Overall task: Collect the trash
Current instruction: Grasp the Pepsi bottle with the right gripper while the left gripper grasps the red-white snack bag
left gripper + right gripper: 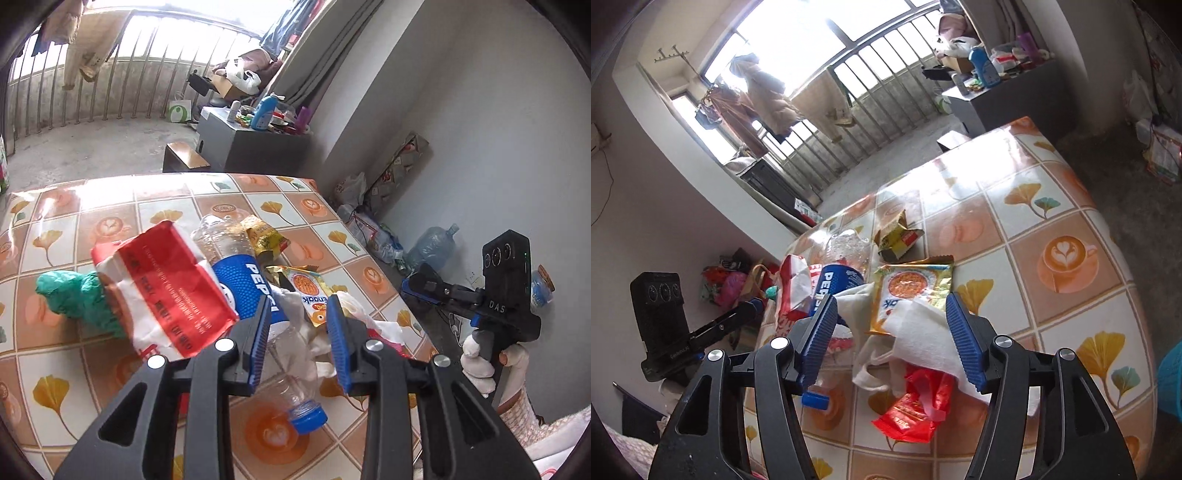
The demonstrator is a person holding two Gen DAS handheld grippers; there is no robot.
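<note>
- The left gripper [299, 339], black with blue ribbed pads, has its jaws parted above the table; the clear plastic Pepsi bottle [255, 291] with blue label and blue cap shows in the gap below, and no pad presses on it.
- The right gripper [892, 341] stands with jaws spread wide, nothing clamped; crumpled white tissue [919, 325] lies under the gap.
- One bottle lies on its side amid the litter, cap toward the camera.
- Two snack wrappers: a gold packet with an orange picture [910, 291] just beside the bottle, and a yellow torn one [897, 238] farther off.
- One red-and-white paper bag [166, 284] leans on the bottle; one green crumpled plastic piece [77, 299] touches its far side.
- One red plastic bag [916, 402] lies beside the tissue.
- All rests on the tile-patterned tablecloth [1067, 266] with leaves and coffee cups.
</note>
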